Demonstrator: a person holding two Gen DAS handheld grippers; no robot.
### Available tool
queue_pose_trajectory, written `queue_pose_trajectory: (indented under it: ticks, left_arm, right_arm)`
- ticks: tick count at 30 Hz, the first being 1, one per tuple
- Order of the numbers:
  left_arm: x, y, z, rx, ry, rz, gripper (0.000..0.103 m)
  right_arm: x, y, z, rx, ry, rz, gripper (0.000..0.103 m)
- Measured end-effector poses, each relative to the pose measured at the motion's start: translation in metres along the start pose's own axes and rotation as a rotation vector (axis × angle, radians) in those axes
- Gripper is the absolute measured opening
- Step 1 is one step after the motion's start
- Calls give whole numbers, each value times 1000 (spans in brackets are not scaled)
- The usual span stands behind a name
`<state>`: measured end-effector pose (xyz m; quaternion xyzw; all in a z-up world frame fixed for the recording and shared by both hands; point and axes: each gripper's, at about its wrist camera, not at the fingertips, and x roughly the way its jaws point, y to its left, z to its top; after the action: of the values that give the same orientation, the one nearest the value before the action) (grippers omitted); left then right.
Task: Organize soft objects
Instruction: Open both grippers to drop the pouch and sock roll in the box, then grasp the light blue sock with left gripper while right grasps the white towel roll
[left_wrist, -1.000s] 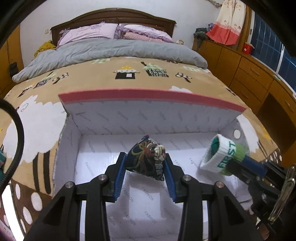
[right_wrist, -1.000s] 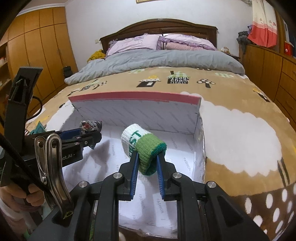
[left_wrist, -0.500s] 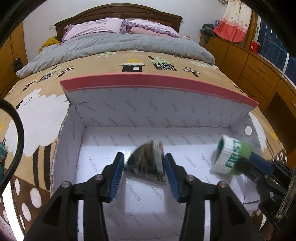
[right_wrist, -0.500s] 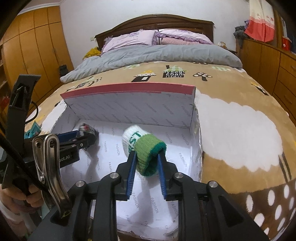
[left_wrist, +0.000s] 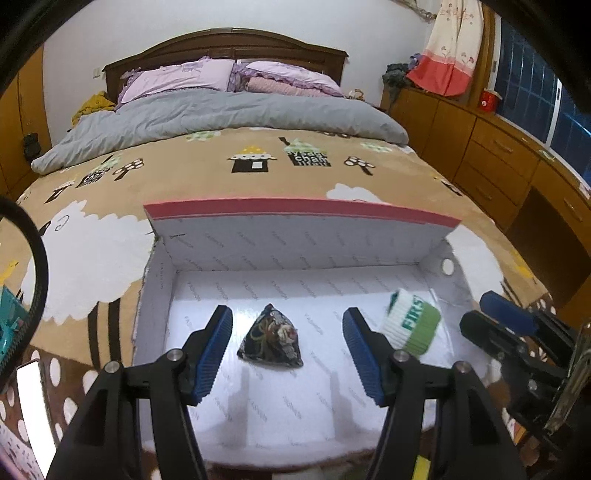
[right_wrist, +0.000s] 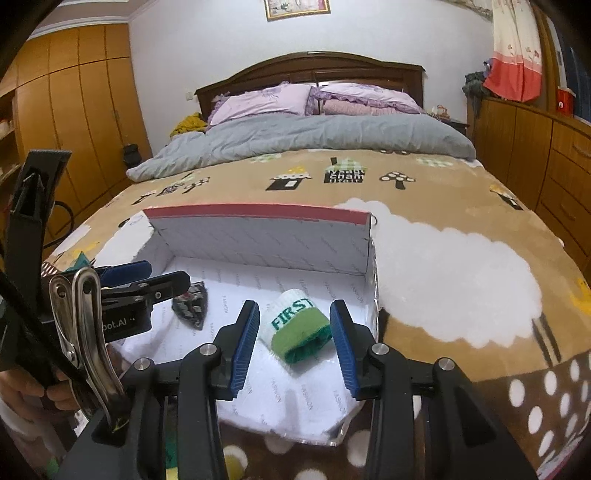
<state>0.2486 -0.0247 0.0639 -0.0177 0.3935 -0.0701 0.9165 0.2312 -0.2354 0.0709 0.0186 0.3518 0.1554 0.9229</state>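
One bed (right_wrist: 424, 206) under a tan cartoon blanket, its foot and near edges cut off by the frame. One white shoebox (left_wrist: 303, 258) on that blanket, lid standing upright along the far side with a red rim; near wall hidden behind the gripper frames, printing on the lining too small to read fully. Two pillows (right_wrist: 266, 101) at the headboard, far beyond the box.

Two grippers above the box floor. Left gripper (left_wrist: 287, 349) spread wide, jaws just been opening, pads clear of the dark patterned pouch (left_wrist: 271, 341) lying between them on the box floor; pouch half hidden behind that gripper's finger in the right wrist view. Right gripper (right_wrist: 293, 343) likewise just been opening, gaps visible on both sides, nothing gripped; one rolled white-and-green sock (right_wrist: 297, 328) marked "FIRST" between its pads, toward the box's right wall, slightly blurred, contact with the floor unclear. A hand barely visible at the lower left edge of the right wrist view.
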Motion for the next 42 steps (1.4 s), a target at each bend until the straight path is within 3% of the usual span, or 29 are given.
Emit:
queue_pose_trajectory:
  ticks: [17,30,42]
  left_arm:
    - [-74,1,-41,31,-34,-31,65]
    - [-94,19,-81,-20,-3,-41,65]
    - [-99,4,-122,-13,62,-105,65]
  right_arm:
    - [-53,29,-24,-29,-45,47,41]
    - [-71,36,-65,-28,-5,62,41]
    - [-100,36,-95,-13,-6,50,41]
